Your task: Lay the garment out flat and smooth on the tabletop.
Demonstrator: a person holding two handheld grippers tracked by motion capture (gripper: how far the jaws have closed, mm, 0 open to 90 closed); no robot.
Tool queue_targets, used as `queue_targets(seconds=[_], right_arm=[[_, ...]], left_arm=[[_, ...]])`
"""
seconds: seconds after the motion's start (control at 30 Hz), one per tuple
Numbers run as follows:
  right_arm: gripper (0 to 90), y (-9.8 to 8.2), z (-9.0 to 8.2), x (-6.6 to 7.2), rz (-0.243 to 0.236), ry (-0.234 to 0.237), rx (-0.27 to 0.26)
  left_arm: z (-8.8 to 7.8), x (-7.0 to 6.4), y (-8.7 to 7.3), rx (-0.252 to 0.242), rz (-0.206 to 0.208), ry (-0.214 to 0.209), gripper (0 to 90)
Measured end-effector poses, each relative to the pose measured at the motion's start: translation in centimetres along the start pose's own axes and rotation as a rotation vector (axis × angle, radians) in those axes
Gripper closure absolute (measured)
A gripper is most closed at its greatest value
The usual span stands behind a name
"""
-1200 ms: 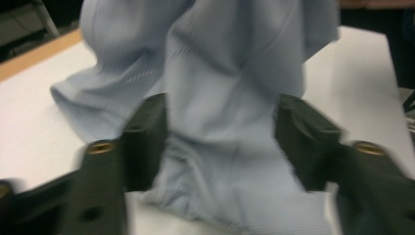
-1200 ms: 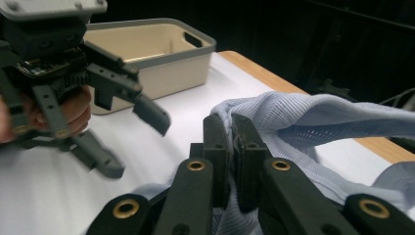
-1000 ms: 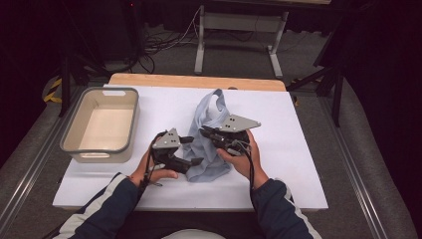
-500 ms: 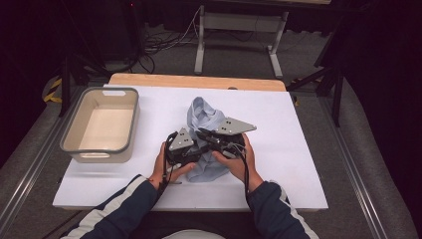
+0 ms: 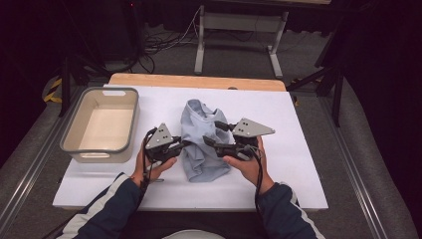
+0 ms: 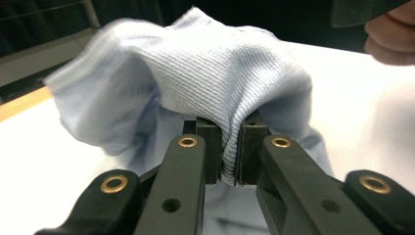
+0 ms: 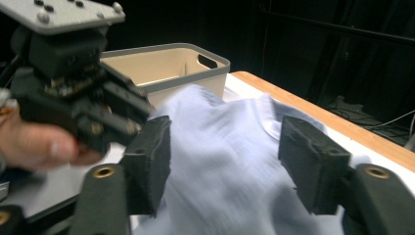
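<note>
Ribbed blue cloth [image 6: 235, 83] pinched by left gripper [image 6: 229, 152] – right gripper [image 7: 225, 161] just opening, wide

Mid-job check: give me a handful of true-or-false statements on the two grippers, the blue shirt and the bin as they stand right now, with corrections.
1. The left gripper is shut on a fold of the light blue shirt. True.
2. The right gripper clamps the shirt tight. False: its jaws have just been opening and stand apart, with the cloth lying between them unpinched.
3. The shirt lies inside the grey bin. False: it lies bunched on the white table top, to the right of the bin.
4. In the high view the bin holds nothing. True.
5. The bin sits on the side of the person's right hand. False: it is on the left hand's side.
</note>
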State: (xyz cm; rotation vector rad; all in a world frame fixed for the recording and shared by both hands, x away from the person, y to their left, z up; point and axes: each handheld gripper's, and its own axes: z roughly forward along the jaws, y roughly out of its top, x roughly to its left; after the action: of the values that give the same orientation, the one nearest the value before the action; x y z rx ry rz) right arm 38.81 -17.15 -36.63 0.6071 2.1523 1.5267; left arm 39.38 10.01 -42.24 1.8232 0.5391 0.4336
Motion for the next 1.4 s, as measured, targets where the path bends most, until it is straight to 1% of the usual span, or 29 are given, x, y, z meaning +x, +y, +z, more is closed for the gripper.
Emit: queue_targets(seconds=[0.03, 0.07, 0.13, 0.17, 0.23, 0.27, 0.3, 0.33, 0.37, 0.4, 0.5, 0.57, 0.6, 0.63, 0.67, 0.7, 0.73, 0.77, 0.8, 0.87, 0.93, 1.03, 1.07, 1.13, 1.2, 1.23, 1.3, 1.37, 1.4], right_arm=[[35.7, -0.2, -0.2, -0.1, -0.004, -0.006, 0.005], [32.3, -0.8, -0.7, -0.5, -0.007, -0.007, 0.02], [31.7, -1.2, -0.9, -0.8, 0.002, -0.005, 0.026], [29.5, -1.7, -1.1, -1.1, 0.014, -0.007, 0.045], [27.3, -2.8, -1.2, -1.5, 0.034, 0.007, 0.08], [24.9, -4.1, -1.1, -1.8, 0.063, 0.003, 0.118], [24.9, -4.1, -1.1, -1.8, 0.063, 0.003, 0.118], [23.7, -4.8, -1.0, -1.9, 0.095, 0.024, 0.135], [23.2, -5.6, -0.8, -1.9, 0.11, 0.036, 0.168], [21.4, -6.6, -0.5, -1.8, 0.108, 0.042, 0.217], [18.7, -8.3, 0.1, -1.5, 0.128, 0.054, 0.298], [21.3, -9.0, 0.3, -1.4, 0.16, 0.068, 0.313], [21.7, -9.4, 0.6, -1.3, 0.168, 0.064, 0.34], [24.9, -9.6, 0.9, -1.2, 0.156, 0.039, 0.368], [32.5, -9.7, 1.0, -1.1, 0.158, 0.02, 0.382], [41.1, -9.8, 1.1, -1.1, 0.16, 0.013, 0.378], [47.5, -9.8, 1.1, -1.2, 0.153, -0.008, 0.377], [51.2, -9.9, 1.0, -1.3, 0.154, -0.021, 0.377], [61.4, -10.0, 0.9, -1.4, 0.172, -0.019, 0.363], [76.3, -9.9, 0.6, -1.6, 0.167, -0.028, 0.349], [82.9, -9.6, 0.4, -1.6, 0.159, -0.035, 0.324], [84.3, -8.9, -0.2, -1.8, 0.138, -0.068, 0.297], [84.4, -8.6, -0.6, -2.0, 0.138, -0.079, 0.284], [84.6, -7.7, -1.4, -2.5, 0.135, -0.124, 0.258], [84.7, -6.6, -2.2, -2.9, 0.101, -0.18, 0.238], [84.7, -5.8, -2.7, -3.2, 0.082, -0.219, 0.221], [84.9, -4.7, -3.5, -3.9, 0.078, -0.264, 0.19], [85.0, -3.0, -4.5, -4.7, 0.051, -0.323, 0.154], [85.0, -2.4, -4.8, -5.0, 0.042, -0.34, 0.143]], left_arm=[[-0.5, 0.2, -0.2, 0.009, 0.006, 0.006, 84.0], [-0.9, 0.3, -0.4, 0.012, 0.001, 0.01, 84.0], [-1.8, 0.5, -0.9, 0.029, 0.0, 0.014, 84.0], [-2.3, 0.6, -1.2, 0.044, 0.009, 0.021, 84.0], [-3.2, 0.6, -1.9, 0.065, 0.004, 0.028, 84.0], [-3.5, 0.7, -2.2, 0.073, 0.004, 0.028, 84.0], [-3.8, 0.7, -2.5, 0.085, 0.006, 0.035, 84.0], [-4.1, 0.6, -2.9, 0.095, 0.007, 0.044, 84.0], [-4.5, 0.6, -3.3, 0.111, 0.005, 0.046, 84.0], [-4.8, 0.7, -3.6, 0.123, 0.006, 0.052, 84.0], [-5.3, 0.8, -4.4, 0.147, 0.002, 0.059, 84.0], [-5.6, 0.8, -4.7, 0.159, -0.001, 0.065, 84.1], [-5.8, 0.8, -4.9, 0.162, -0.001, 0.064, 84.1], [-5.9, 0.8, -5.0, 0.167, -0.008, 0.06, 84.0], [-6.0, 0.8, -5.0, 0.167, -0.008, 0.06, 84.0], [-6.0, 0.8, -5.1, 0.168, -0.003, 0.061, 84.1], [-6.0, 0.8, -5.1, 0.167, -0.004, 0.059, 84.0], [-6.0, 0.8, -5.1, 0.168, -0.006, 0.055, 84.0], [-5.9, 0.7, -5.1, 0.169, -0.006, 0.054, 84.0], [-5.7, 0.6, -5.0, 0.167, 0.001, 0.045, 84.0], [-5.5, 0.4, -4.9, 0.166, 0.002, 0.039, 84.0], [-5.2, 0.3, -4.6, 0.158, 0.01, 0.028, 84.0], [-4.9, 0.3, -4.3, 0.148, 0.004, 0.019, 84.0], [-4.4, 0.2, -3.8, 0.141, 0.012, 0.007, 84.0], [-3.6, 0.0, -2.9, 0.125, 0.029, -0.006, 84.0], [-3.2, -0.1, -2.5, 0.118, 0.033, -0.012, 84.1], [-2.2, -0.2, -1.3, 0.097, 0.053, -0.028, 84.1], [-1.3, -0.1, -0.2, 0.076, 0.063, -0.035, 84.1], [-0.8, -0.1, 0.6, 0.058, 0.067, -0.038, 84.1]])
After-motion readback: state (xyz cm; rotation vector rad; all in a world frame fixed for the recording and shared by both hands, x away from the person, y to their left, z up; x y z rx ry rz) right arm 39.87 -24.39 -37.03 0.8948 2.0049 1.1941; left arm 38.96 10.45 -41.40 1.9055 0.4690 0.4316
